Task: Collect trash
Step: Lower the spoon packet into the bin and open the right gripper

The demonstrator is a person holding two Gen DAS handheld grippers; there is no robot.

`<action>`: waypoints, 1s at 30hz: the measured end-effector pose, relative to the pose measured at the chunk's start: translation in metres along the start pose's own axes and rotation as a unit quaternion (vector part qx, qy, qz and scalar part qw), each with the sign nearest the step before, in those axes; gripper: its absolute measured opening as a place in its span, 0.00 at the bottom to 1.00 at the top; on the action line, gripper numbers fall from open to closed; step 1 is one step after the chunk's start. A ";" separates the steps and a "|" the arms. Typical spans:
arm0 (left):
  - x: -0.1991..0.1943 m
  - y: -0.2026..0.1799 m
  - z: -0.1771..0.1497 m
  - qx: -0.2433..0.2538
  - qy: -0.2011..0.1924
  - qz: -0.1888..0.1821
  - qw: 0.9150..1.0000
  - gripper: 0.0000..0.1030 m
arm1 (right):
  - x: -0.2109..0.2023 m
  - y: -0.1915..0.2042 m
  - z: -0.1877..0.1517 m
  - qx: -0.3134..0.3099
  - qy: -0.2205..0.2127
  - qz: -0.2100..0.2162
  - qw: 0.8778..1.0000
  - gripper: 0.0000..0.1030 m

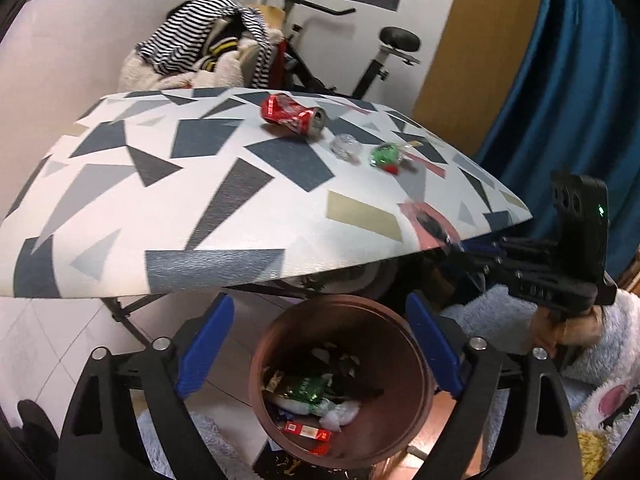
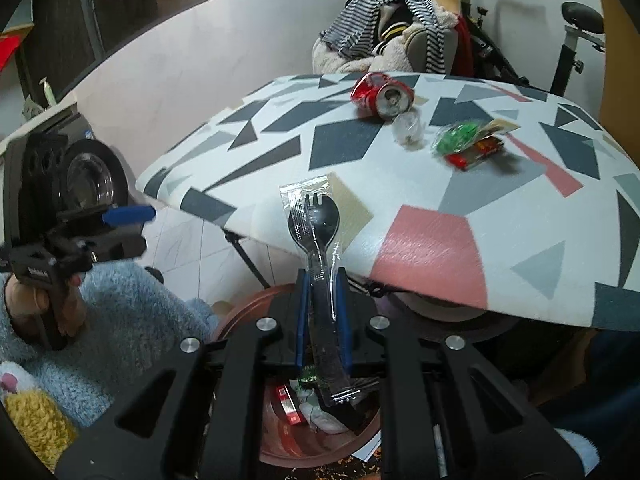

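Note:
My left gripper point(image 1: 319, 300) stands open with nothing between its blue pads, right above a brown bin point(image 1: 416, 360) holding wrappers and a red pack. My right gripper point(image 2: 322, 276) is shut on a black spork in a clear wrapper point(image 2: 314, 220), held over the bin point(image 2: 280, 452) at the table's near edge. On the patterned table point(image 1: 160, 200) lie a crushed red can point(image 1: 294, 116), a crumpled clear plastic piece point(image 1: 346, 146) and a green and red wrapper point(image 1: 386, 156). The same can point(image 2: 382, 94), plastic point(image 2: 407, 128) and wrapper point(image 2: 460, 142) show in the right wrist view.
The bin sits on the floor under the table's front edge, beside the folding legs point(image 1: 128, 312). Behind the table are a chair piled with striped clothes point(image 1: 208, 44) and an exercise bike point(image 1: 384, 52). A blue curtain point(image 1: 560, 80) hangs at right.

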State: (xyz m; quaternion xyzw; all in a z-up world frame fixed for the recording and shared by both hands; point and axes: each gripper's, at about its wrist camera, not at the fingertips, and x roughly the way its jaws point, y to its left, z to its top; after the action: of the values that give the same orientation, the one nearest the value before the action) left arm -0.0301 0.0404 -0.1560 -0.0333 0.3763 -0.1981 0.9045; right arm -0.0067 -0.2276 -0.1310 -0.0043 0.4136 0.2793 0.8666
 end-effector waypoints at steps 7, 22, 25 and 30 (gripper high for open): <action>0.000 0.010 -0.001 -0.024 -0.007 0.027 0.999 0.88 | 0.016 0.013 -0.007 -0.021 0.023 0.001 1.000 0.16; 0.000 0.011 -0.003 -0.025 -0.008 0.026 0.999 0.90 | 0.031 0.023 -0.012 -0.037 0.043 -0.009 0.998 0.20; 0.000 0.011 -0.003 -0.025 -0.008 0.026 0.999 0.90 | 0.031 0.022 -0.012 -0.038 0.042 -0.013 0.998 0.44; 0.000 0.012 -0.003 -0.026 -0.008 0.031 0.999 0.90 | 0.032 0.022 -0.015 -0.035 0.033 -0.042 0.998 0.93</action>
State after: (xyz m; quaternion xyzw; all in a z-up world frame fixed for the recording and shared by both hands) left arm -0.0285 0.0520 -0.1606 -0.0469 0.3748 -0.1598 0.9120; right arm -0.0122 -0.1976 -0.1588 -0.0614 0.4310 0.2564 0.8630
